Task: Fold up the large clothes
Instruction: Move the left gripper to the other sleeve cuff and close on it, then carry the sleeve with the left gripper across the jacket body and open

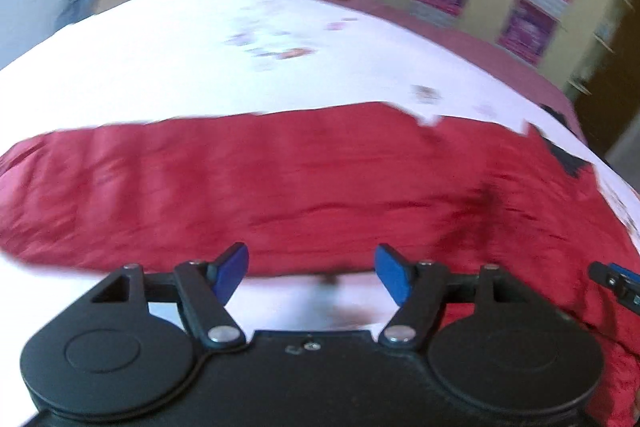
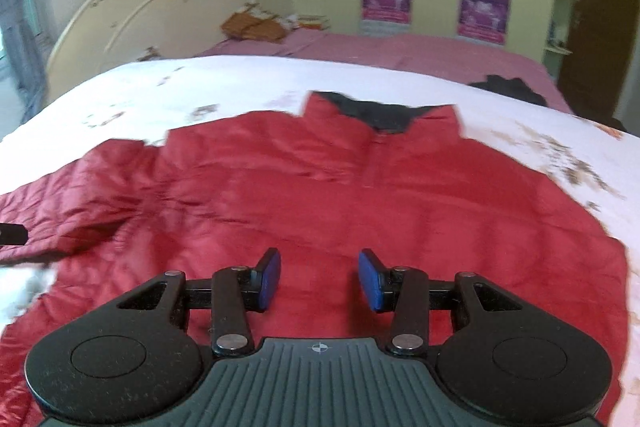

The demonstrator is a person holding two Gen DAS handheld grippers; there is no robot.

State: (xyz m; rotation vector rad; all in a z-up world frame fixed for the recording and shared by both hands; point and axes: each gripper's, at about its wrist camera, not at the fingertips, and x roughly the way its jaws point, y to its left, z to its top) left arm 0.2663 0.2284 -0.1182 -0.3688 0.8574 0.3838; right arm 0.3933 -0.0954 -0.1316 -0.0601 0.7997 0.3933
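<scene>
Risk: jacket (image 2: pixel 320 187) is slick and puffy, so a shallow pinch likely slips or drags one layer and skews the fold; the far-left sleeve (image 1: pixel 200 187) could trail. Left gripper (image 1: pixel 312 277) is wide apart and empty over the sleeve's near edge; right gripper (image 2: pixel 319 279) is part-open and empty above the body. The jacket is red, spread flat on the bed (image 2: pixel 200 87), with its dark-lined collar (image 2: pixel 380 115) at the far side.

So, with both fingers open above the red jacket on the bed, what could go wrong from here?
1. The red jacket looks thick and puffy, so a pinch may catch only the top layer.
2. Its sleeve lies long across the white bedsheet; the left gripper could grab sheet with it.
3. The right gripper sits mid-body, far from any edge, so folding there may bunch the fabric.
</scene>
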